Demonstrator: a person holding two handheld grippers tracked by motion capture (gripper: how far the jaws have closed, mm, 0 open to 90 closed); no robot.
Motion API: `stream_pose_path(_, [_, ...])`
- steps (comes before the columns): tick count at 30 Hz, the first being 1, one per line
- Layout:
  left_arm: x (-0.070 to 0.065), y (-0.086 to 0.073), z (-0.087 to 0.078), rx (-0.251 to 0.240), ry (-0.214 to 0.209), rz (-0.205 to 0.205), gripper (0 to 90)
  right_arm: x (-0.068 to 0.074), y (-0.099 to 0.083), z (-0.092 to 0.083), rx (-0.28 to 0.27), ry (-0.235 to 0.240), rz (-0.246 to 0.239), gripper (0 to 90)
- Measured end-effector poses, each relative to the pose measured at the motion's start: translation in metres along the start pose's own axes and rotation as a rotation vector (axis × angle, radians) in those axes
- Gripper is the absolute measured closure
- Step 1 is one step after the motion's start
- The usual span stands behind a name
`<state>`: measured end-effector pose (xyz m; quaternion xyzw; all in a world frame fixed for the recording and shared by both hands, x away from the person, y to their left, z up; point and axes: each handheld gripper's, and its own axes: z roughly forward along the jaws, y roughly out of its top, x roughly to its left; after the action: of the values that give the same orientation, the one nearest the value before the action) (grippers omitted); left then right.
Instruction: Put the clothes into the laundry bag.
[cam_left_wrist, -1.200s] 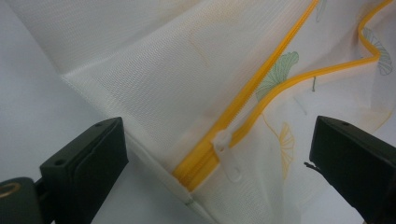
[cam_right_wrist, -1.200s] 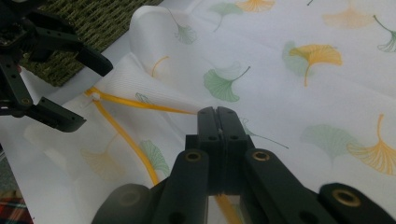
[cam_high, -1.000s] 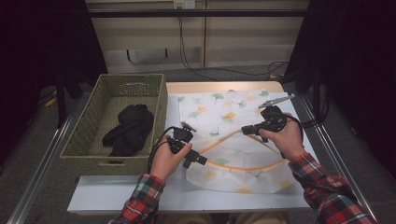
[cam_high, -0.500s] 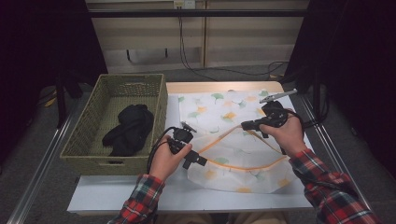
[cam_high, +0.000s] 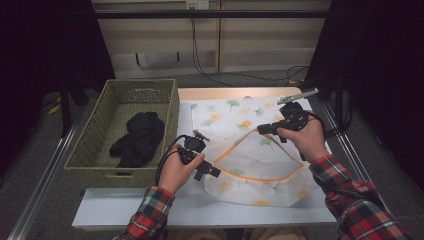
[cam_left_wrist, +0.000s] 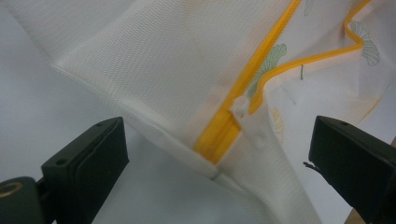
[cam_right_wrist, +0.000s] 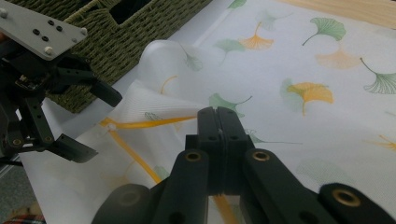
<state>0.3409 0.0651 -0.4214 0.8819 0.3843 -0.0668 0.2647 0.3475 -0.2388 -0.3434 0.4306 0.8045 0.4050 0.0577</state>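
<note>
Nearest the person, two plaid sleeves come in over the front edge of the worktop (cam_high: 150, 212), each hand carrying a claw. The left claw (cam_high: 212, 172) sits at the near left corner of a white mesh laundry bag (cam_high: 260, 170), its jaws spread wide (the left gripper view shows them standing apart on either side of the bag's corner, touching nothing). Between those jaws lies the closed end of the bag's yellow zipper (cam_left_wrist: 233, 121), with the white slider (cam_left_wrist: 242, 106) just where the two zipper tapes part.

A little farther in, the zipper's open edge rises off the worktop in an arch across the bag. The right claw (cam_high: 262, 130) is at the top of that arch, its jaws pressed together; in the right gripper view the yellow tape runs under the closed tips (cam_right_wrist: 218, 116) and the mesh lifts around them, so it appears to pinch the bag's zipper edge, though the contact itself is hidden.

The bag, printed with green and orange ginkgo leaves, covers the right half of the worktop. To its left, just beside the left hand, stands a woven basket (cam_high: 95, 160) holding a dark bundle of clothing (cam_high: 137, 137).
</note>
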Motion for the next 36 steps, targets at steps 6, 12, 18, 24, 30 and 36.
stream_pose_path(6, [0.001,0.002,-0.004,0.005,-0.001,0.008,4.0,0.0,0.003,-0.002,-0.008,0.0,0.005,90.0])
stream_pose_path(12, [0.0,0.004,-0.008,-0.004,0.0,0.008,4.0,0.002,0.006,-0.003,-0.012,-0.004,0.004,90.0])
stream_pose_path(18, [0.0,0.007,-0.013,-0.003,-0.007,0.013,4.0,0.001,0.004,-0.002,-0.014,0.003,0.007,90.0])
stream_pose_path(24, [0.003,0.014,-0.022,0.015,-0.011,0.031,4.1,0.002,0.004,-0.001,-0.008,0.001,0.01,90.0])
stream_pose_path(30, [0.006,0.018,-0.031,0.008,-0.026,0.042,4.0,0.001,0.003,0.0,-0.006,0.003,0.008,90.0])
stream_pose_path(36, [0.009,0.023,-0.04,0.009,-0.022,0.049,4.0,0.002,0.003,0.001,-0.001,0.001,0.008,90.0])
